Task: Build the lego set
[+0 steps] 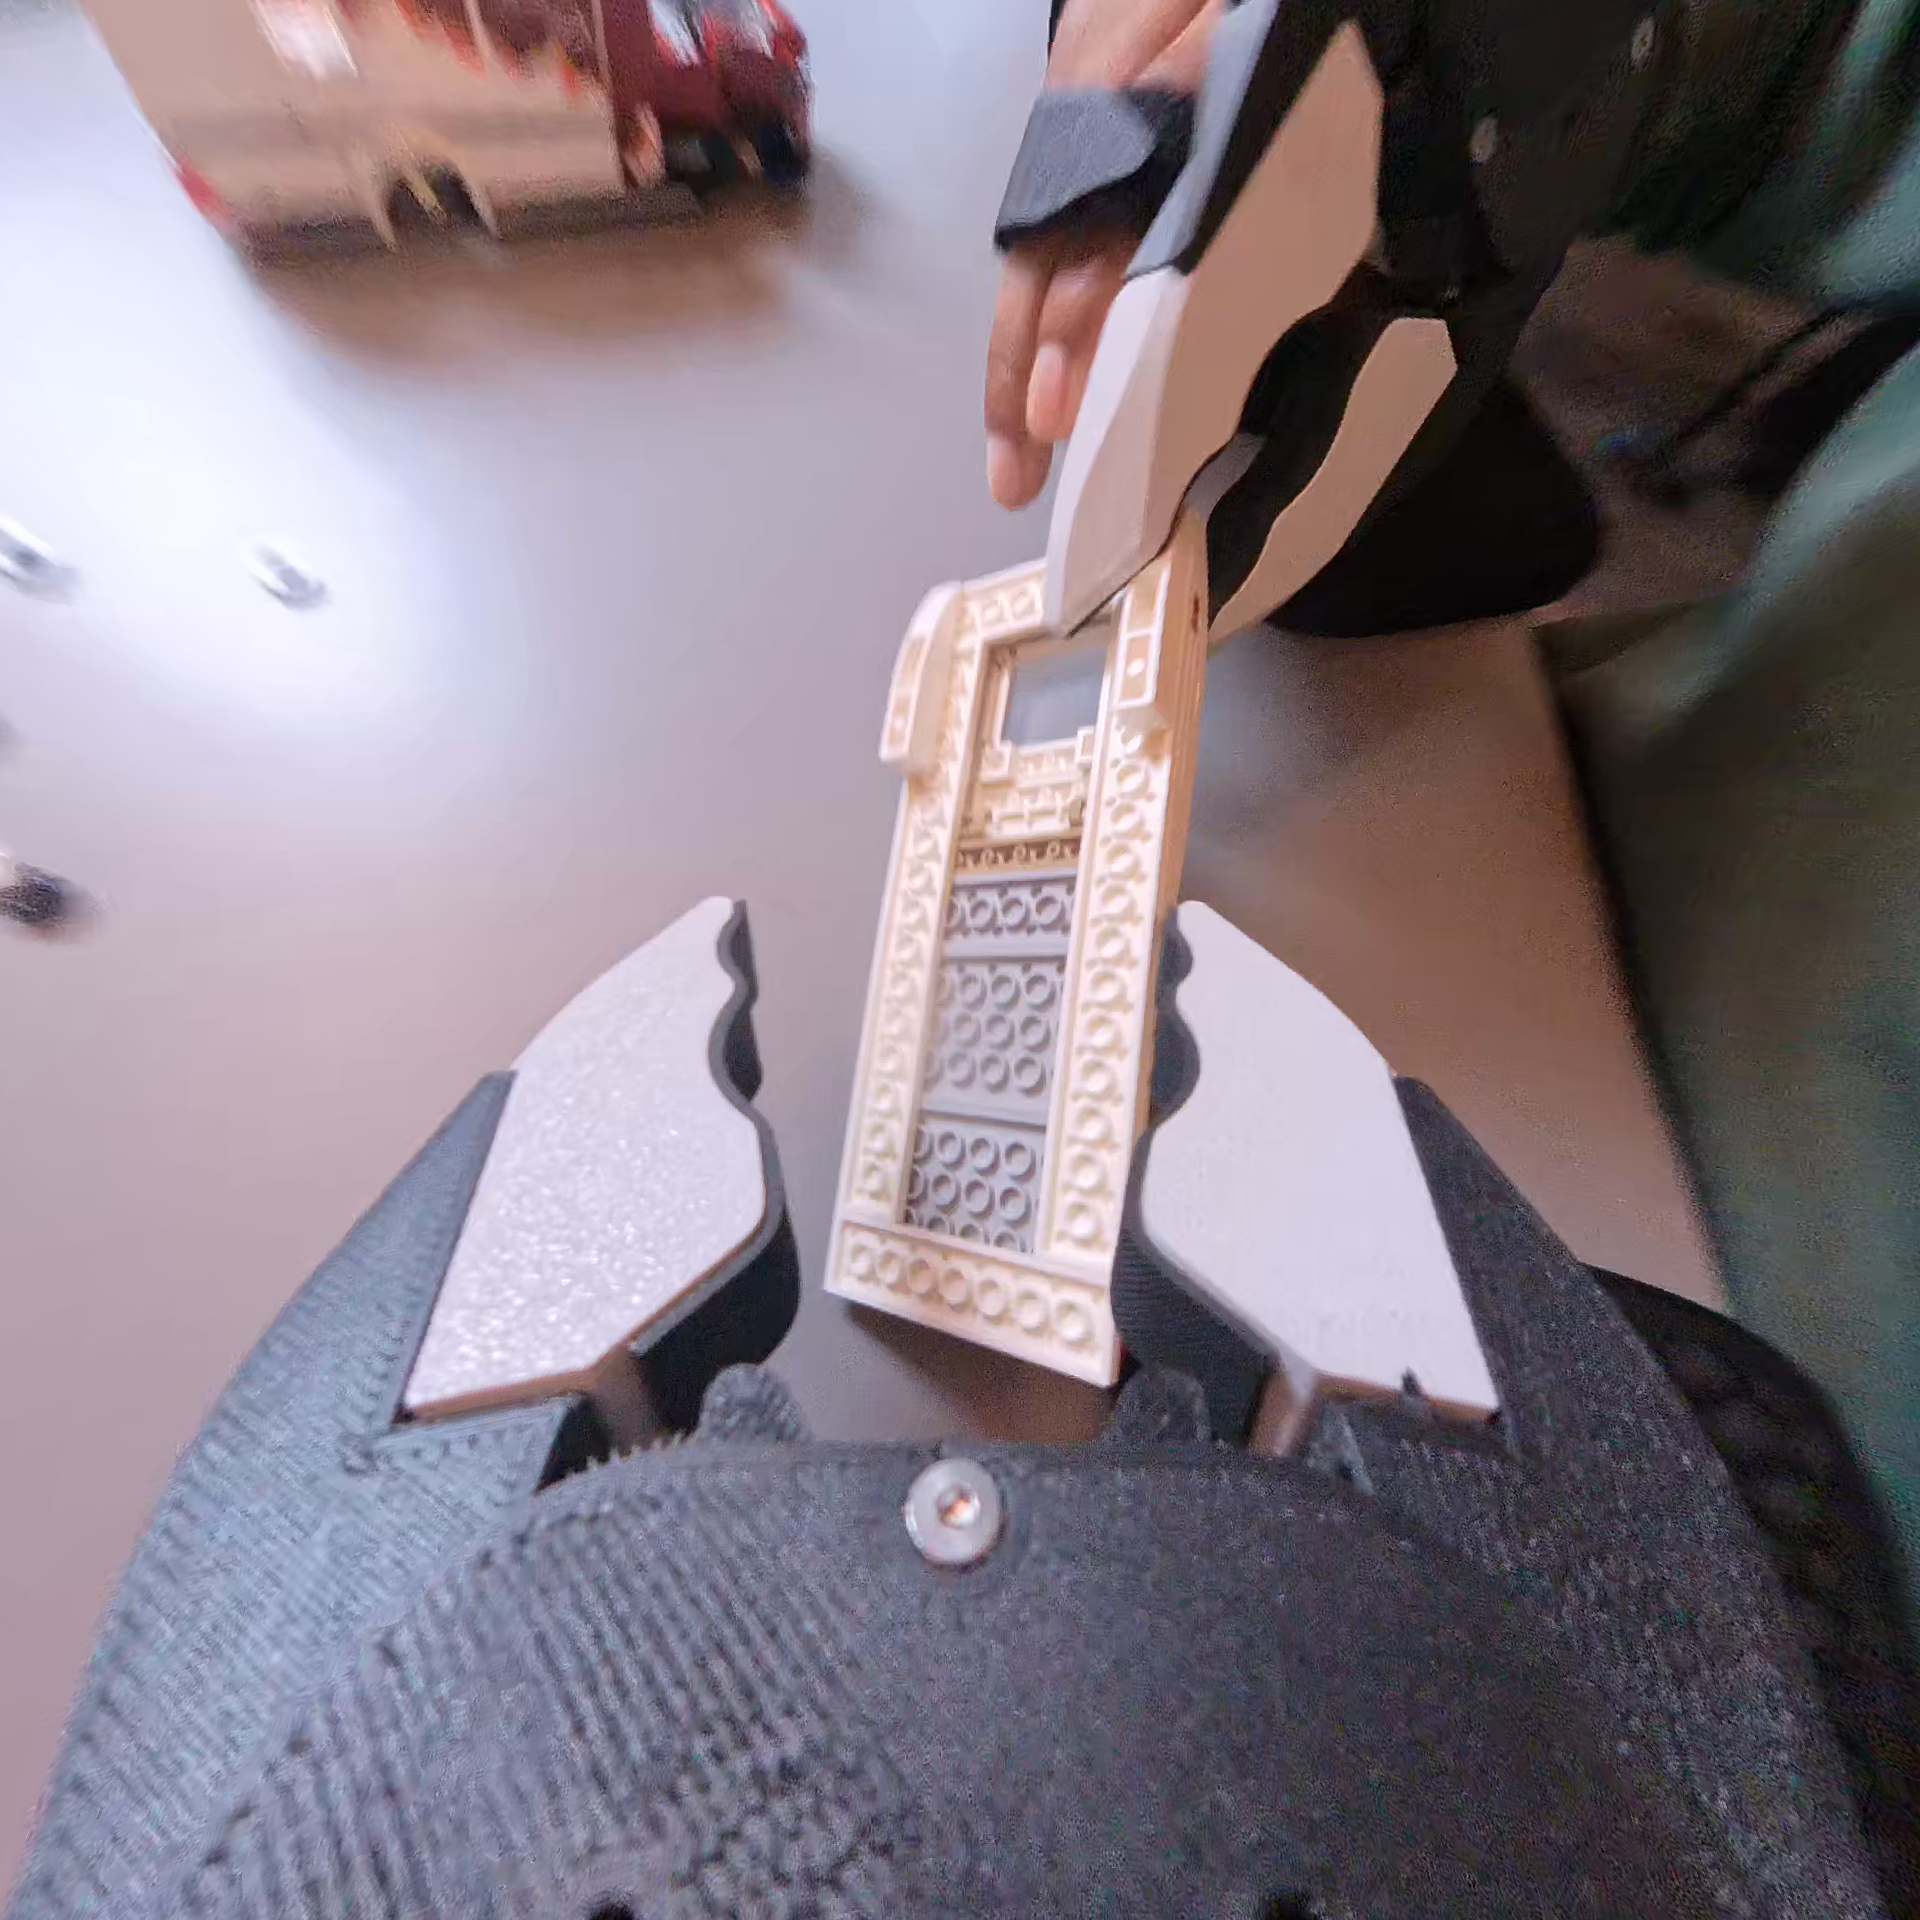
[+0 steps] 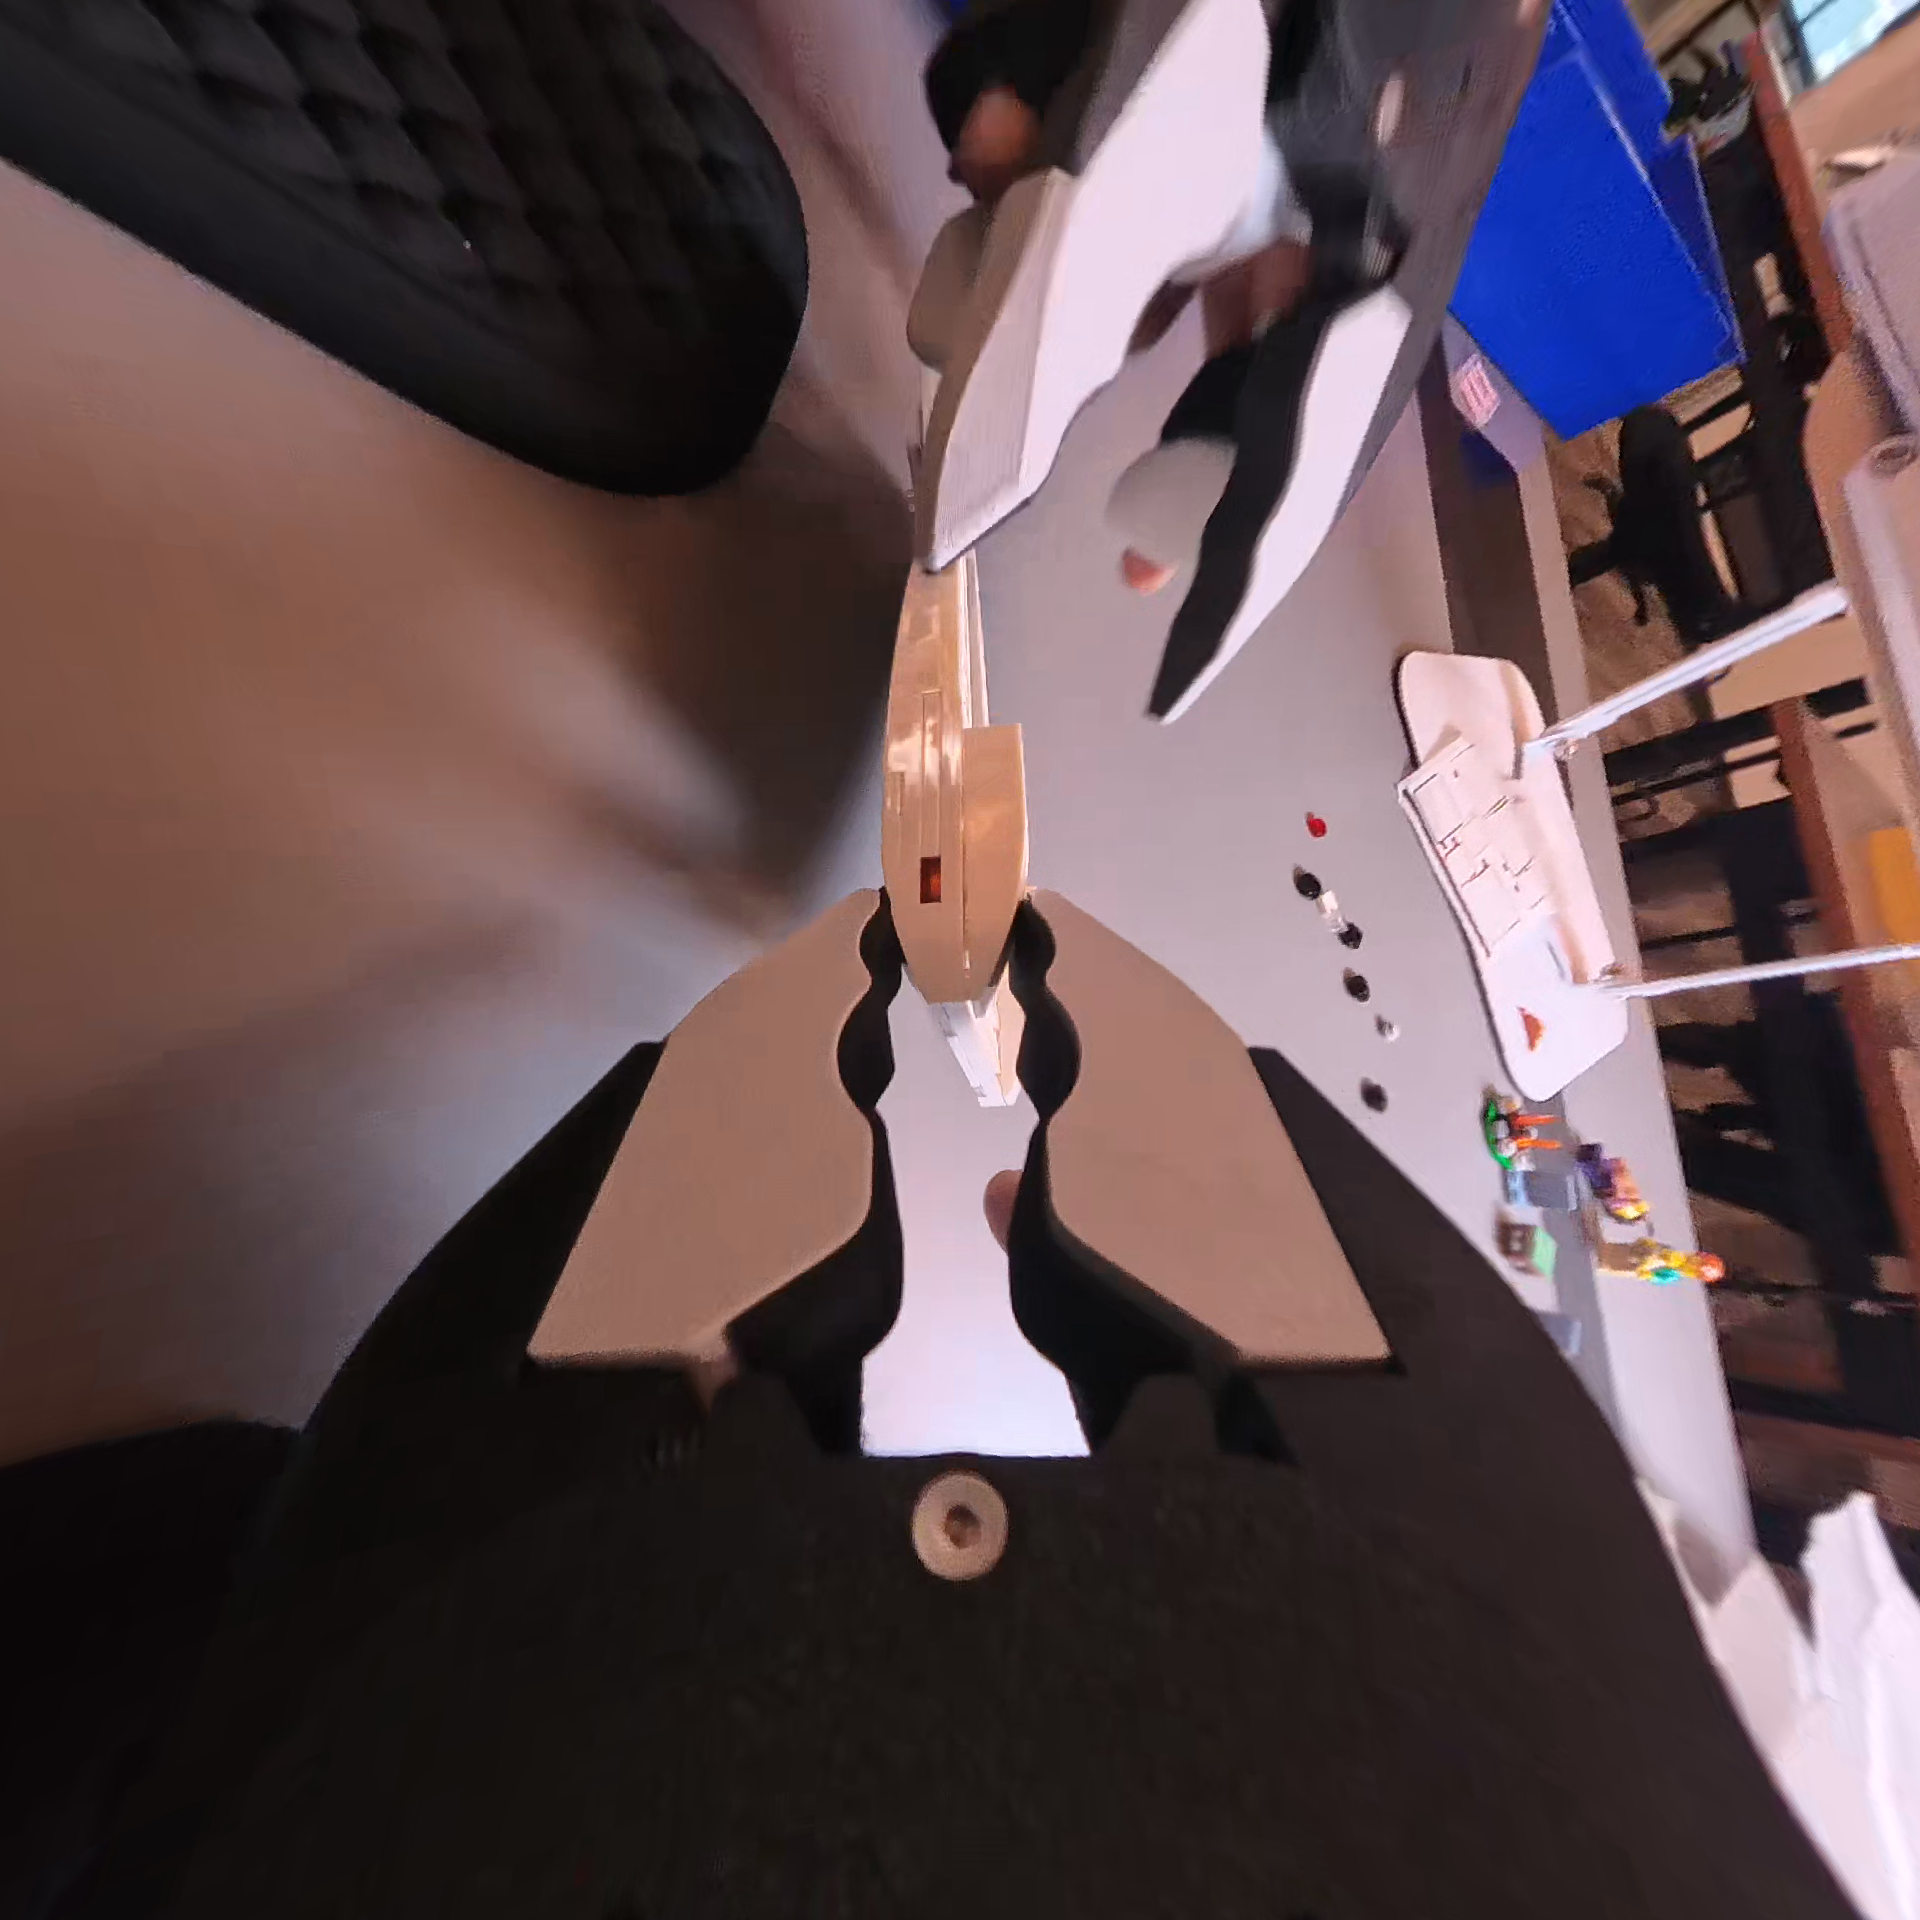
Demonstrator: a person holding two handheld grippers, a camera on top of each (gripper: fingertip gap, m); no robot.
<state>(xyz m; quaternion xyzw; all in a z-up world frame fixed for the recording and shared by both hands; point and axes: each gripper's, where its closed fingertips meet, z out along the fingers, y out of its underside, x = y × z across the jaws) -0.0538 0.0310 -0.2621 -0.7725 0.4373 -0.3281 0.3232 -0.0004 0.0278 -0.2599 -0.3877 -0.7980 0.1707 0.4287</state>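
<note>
- left gripper jaws spread wide, only one pad touching the brick panel
- right gripper clamped on its far end, bare fingers alongside

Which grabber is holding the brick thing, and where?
The right gripper pinches the cream brick panel by its end with the curved piece. The left gripper is open around its other end.

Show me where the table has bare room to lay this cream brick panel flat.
Bare table lies left of the cream brick panel, before the blurred red model. Crowded along the far edge: small studs, white booklet tray, coloured pieces.
</note>
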